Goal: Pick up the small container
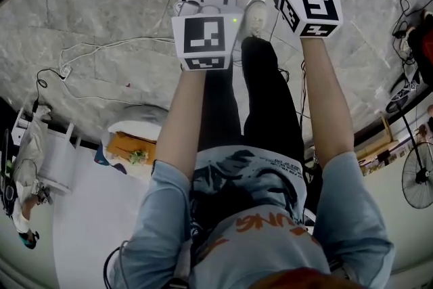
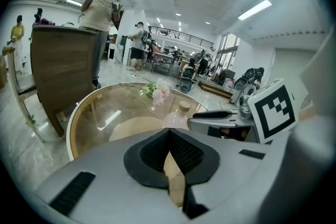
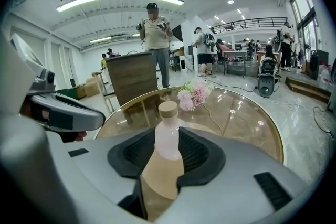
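The right gripper (image 3: 167,150), jaws spread, is framing the small container (image 3: 168,123), which the head view is cropping out. The left gripper (image 2: 169,134) is pressing its jaws together.

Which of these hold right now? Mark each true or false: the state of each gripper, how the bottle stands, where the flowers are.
1. The right gripper has its jaws apart, and the small bottle shows in the gap between them. True.
2. The left gripper is clamped on the small bottle. False: its jaws meet at the tips with nothing between them.
3. The small bottle lies on its side. False: it stands upright on the glass table.
4. The pink flowers lie on the glass table beyond the small bottle, as the right gripper view shows it. True.
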The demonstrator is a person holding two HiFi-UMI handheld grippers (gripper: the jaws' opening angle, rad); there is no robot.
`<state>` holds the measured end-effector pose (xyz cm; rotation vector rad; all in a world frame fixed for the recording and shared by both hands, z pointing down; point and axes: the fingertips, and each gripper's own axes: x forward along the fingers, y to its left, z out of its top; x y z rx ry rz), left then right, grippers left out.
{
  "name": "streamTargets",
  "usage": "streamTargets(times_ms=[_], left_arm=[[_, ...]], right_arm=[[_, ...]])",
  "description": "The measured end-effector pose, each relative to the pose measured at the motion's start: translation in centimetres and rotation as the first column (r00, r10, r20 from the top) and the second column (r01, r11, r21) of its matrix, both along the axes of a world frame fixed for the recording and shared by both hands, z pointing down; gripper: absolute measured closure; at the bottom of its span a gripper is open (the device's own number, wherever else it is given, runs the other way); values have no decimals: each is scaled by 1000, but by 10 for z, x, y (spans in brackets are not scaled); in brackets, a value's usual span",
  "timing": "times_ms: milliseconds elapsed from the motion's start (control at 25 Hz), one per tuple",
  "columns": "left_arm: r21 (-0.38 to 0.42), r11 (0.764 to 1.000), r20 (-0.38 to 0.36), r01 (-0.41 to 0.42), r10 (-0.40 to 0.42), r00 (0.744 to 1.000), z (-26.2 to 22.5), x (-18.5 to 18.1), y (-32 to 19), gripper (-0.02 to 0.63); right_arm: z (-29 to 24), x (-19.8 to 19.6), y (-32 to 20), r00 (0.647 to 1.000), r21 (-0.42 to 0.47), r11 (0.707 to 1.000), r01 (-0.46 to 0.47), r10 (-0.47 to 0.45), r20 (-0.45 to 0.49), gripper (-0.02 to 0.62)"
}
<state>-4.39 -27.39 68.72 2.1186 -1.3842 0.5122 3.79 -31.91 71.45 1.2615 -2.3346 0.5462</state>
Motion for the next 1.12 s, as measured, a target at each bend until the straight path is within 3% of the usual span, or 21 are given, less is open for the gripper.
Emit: streamTargets(times_ms=[240,600,880,1120], left_arm=[[-9,998,10,-64,64,998,2,0,-16,583],[-16,993,29,-119,119,992,9,-7,-35,583],[-29,995,40,-99,100,994,23,-12,-39,583],[-51,999,61,-1,4,998,26,-40,-36,583]], right_arm=[[-5,-3,-25,999,74,996,-40,42,-29,443],[1,-18,-41,994,138,990,26,-11,-106,442],[2,-22,-46,997,162,986,43,-32,-71,436],[2,-25,-51,994,166,981,100,-89,-68,430]])
